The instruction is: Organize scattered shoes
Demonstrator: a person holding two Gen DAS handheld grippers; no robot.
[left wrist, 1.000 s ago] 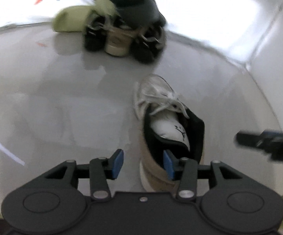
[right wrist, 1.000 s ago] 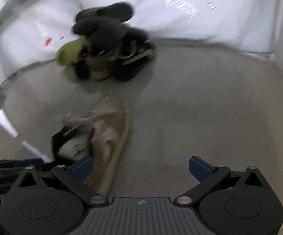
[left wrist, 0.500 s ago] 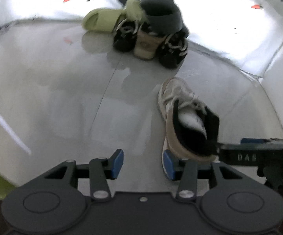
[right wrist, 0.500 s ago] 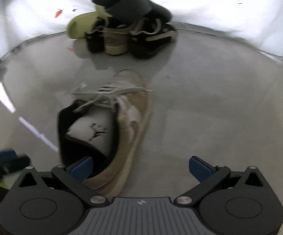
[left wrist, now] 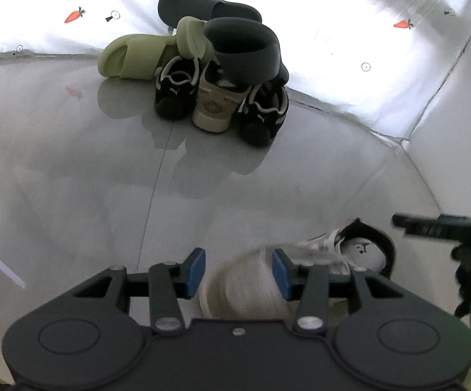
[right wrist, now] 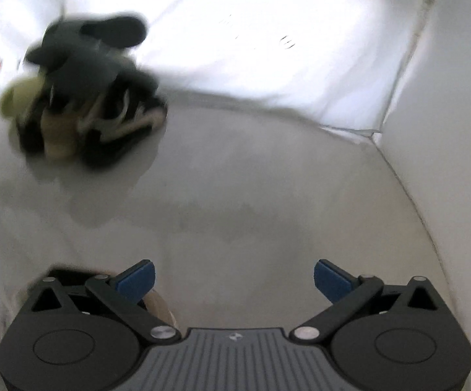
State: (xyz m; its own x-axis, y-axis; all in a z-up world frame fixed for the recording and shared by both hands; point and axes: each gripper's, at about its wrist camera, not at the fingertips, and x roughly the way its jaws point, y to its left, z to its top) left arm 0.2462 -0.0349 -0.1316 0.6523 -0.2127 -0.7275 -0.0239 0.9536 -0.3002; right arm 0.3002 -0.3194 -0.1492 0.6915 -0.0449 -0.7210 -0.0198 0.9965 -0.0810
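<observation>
A tan and white sneaker (left wrist: 362, 251) with a black collar lies on the grey floor, its blurred toe below and between the blue pads of my left gripper (left wrist: 238, 273). The jaws stand partly apart and do not pinch it. My right gripper (right wrist: 234, 281) is wide open over bare floor; only a sliver of the sneaker (right wrist: 161, 306) shows under its left finger. One of its dark fingers (left wrist: 430, 226) reaches in beside the sneaker's collar. A pile of shoes (left wrist: 222, 75) sits at the back: grey slides, green slides, black sneakers and a second tan sneaker.
A white sheet (left wrist: 349, 52) printed with small carrots rises behind the pile. A white wall (right wrist: 447, 114) closes the right side and meets the floor at a corner (right wrist: 373, 137). The glossy grey floor (left wrist: 72, 169) stretches between me and the pile (right wrist: 82, 104).
The sneaker has turned and come closer, so its toe now sits between my left fingers. My right gripper swung right, and the sneaker slid almost out of its view.
</observation>
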